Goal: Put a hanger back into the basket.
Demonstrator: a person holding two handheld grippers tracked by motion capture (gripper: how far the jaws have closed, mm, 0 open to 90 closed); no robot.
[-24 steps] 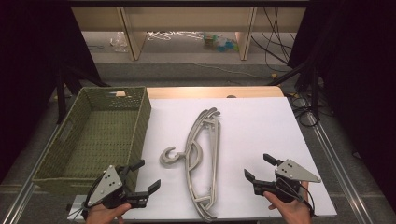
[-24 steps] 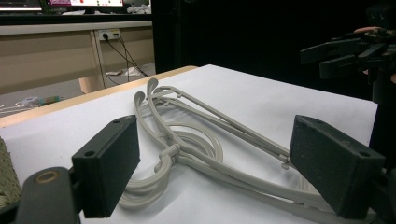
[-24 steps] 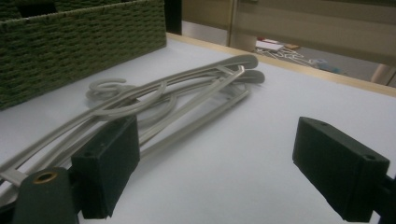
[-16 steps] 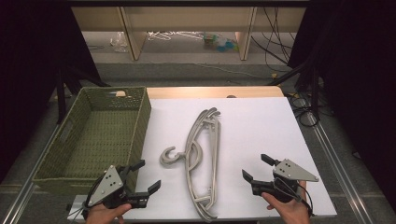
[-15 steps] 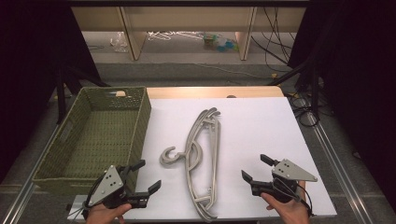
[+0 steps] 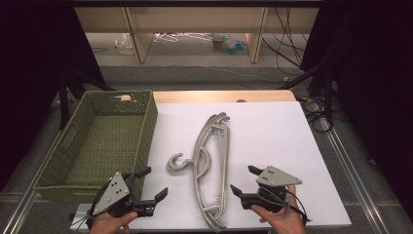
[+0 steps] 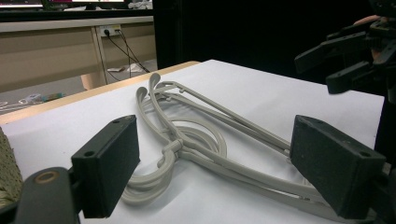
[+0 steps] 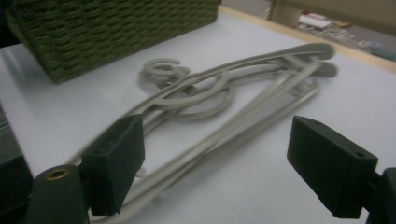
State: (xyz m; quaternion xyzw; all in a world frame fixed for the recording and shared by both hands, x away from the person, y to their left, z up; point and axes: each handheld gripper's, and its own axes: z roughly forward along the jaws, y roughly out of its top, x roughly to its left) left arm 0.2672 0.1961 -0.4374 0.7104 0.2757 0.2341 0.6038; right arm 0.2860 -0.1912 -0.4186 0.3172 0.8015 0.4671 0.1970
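Note:
Several grey plastic hangers [image 6: 196, 163] lie stacked in the middle of the white table top, hooks pointing left. At the front left my left gripper [image 6: 155, 182] is open and empty, a short way from the hangers' hooks. My right gripper [image 6: 242, 179] is open and empty just right of the stack's near end. In the left gripper view the hangers [image 7: 196, 144] lie beyond my open left gripper [image 7: 219, 172], and the right gripper [image 7: 315, 70] shows at the far right. In the right gripper view the hangers [image 8: 224, 93] lie ahead of the open right gripper [image 8: 219, 168].
A green woven basket [image 6: 148, 131] stands on the left side of the table; its corner [image 8: 93, 32] also shows in the right gripper view. The white sheet [image 6: 277, 136] is bare to the right of the hangers. Shelving and cables lie beyond the far edge.
My right gripper has shifted a little to the left, closer to the near end of the hangers. The left gripper and the hangers have stayed put.

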